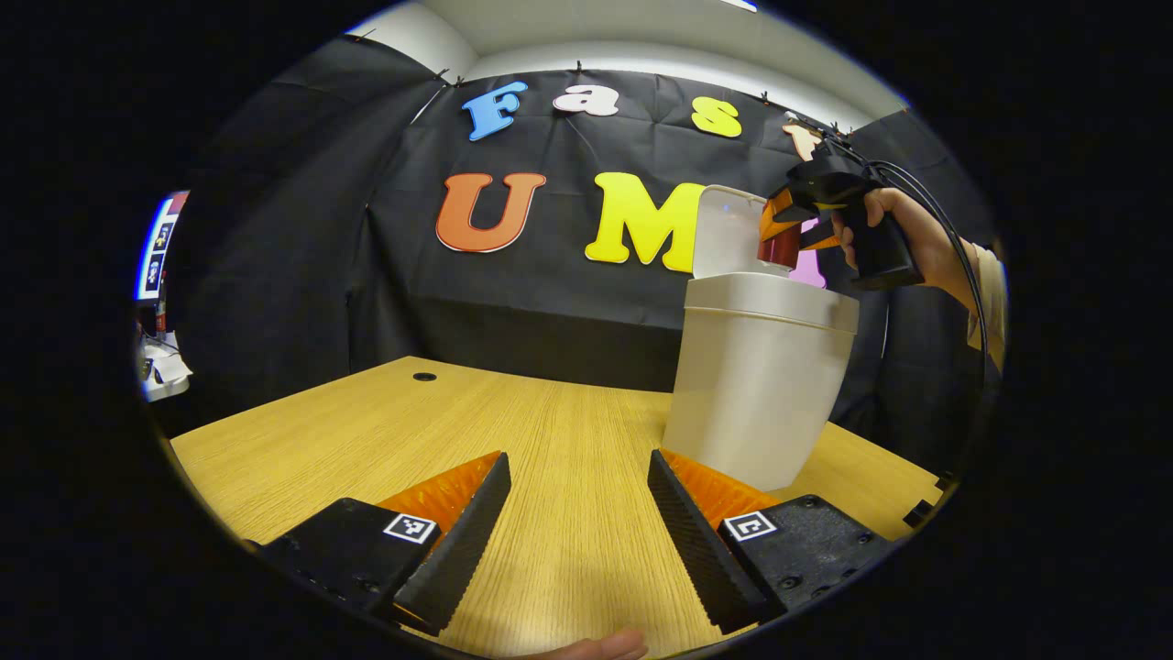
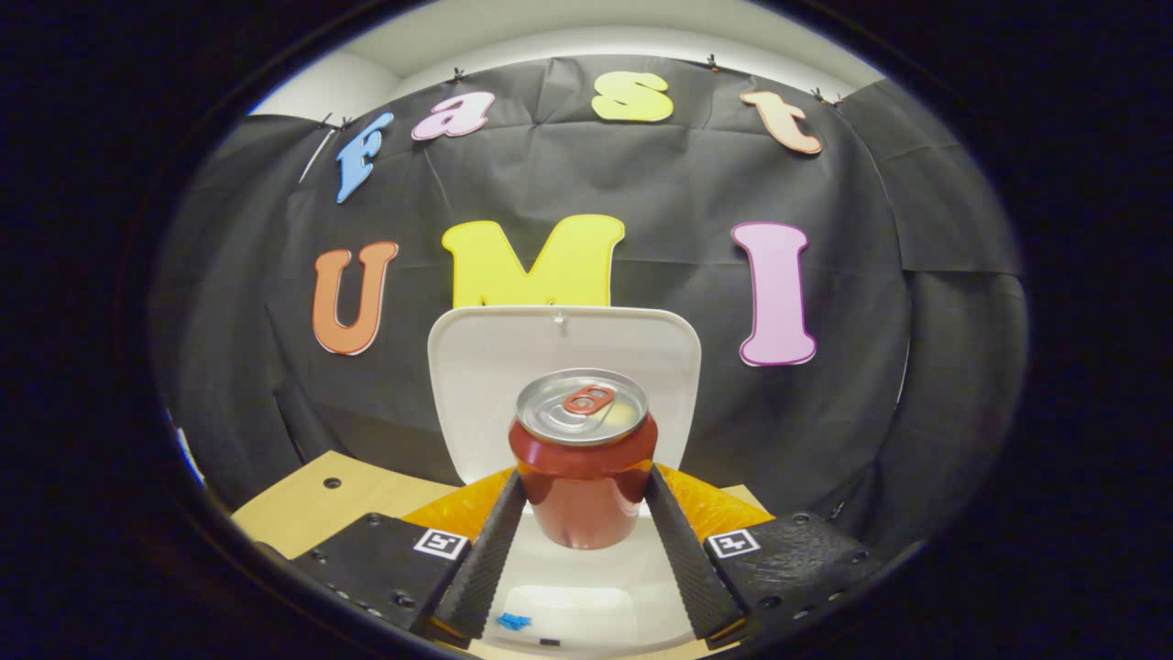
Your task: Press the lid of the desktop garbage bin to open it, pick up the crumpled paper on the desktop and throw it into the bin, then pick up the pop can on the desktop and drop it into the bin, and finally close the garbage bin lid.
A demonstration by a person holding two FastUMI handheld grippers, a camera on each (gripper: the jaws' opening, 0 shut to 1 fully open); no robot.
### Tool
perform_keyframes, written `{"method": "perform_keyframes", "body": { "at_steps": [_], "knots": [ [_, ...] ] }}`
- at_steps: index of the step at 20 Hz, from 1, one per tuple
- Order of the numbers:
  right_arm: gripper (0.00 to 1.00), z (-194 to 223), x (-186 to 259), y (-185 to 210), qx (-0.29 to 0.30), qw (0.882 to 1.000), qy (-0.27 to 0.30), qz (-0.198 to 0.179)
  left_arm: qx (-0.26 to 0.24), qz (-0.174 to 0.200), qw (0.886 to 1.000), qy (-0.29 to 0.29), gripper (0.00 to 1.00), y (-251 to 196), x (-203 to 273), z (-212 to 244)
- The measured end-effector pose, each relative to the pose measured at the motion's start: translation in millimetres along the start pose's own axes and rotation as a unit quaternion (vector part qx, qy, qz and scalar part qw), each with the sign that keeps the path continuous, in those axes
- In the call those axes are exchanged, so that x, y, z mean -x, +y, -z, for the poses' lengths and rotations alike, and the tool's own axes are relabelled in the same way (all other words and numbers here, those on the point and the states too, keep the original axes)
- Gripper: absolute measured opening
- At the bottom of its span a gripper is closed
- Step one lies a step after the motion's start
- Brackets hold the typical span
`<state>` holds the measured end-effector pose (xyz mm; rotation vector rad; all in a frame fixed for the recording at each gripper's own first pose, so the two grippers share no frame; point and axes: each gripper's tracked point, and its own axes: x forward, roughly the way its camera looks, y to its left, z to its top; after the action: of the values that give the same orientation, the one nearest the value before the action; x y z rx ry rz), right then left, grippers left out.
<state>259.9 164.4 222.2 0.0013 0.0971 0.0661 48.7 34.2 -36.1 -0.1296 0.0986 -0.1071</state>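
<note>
A red pop can (image 2: 584, 467) stands upright between the fingers of my right gripper (image 2: 584, 513), which is shut on it right over the white bin's mouth (image 2: 568, 596). The raised lid (image 2: 559, 357) stands behind the can. In the left gripper view the white bin (image 1: 761, 385) stands on the right of the wooden desktop (image 1: 367, 431), lid (image 1: 729, 229) up, with the right gripper (image 1: 786, 234) and a hand (image 1: 903, 234) holding the can (image 1: 779, 247) above its rim. My left gripper (image 1: 577, 513) hovers open low over the desktop, left of the bin's base, nothing between its fingers.
A small round hole (image 1: 424, 377) marks the far side of the desktop. The black cloth wall (image 1: 550, 302) closes in close behind the desk. A fingertip (image 1: 605, 646) shows at the bottom edge. Something small and blue (image 2: 513, 621) lies inside the bin.
</note>
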Motion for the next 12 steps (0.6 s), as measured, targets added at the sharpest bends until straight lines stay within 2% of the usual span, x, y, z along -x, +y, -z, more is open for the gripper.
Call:
{"method": "perform_keyframes", "body": {
  "at_steps": [10,12],
  "knots": [
    [0.8,-45,17,6,-0.004,0.999,-0.037,-0.001,0.024,0.023,0.999,-0.002,1.0,-9,4,-5],
    [0.8,-60,16,6,-0.006,0.999,-0.05,-0.001,0.019,0.02,1.0,-0.001,0.98,-7,4,-3]
  ]
}}
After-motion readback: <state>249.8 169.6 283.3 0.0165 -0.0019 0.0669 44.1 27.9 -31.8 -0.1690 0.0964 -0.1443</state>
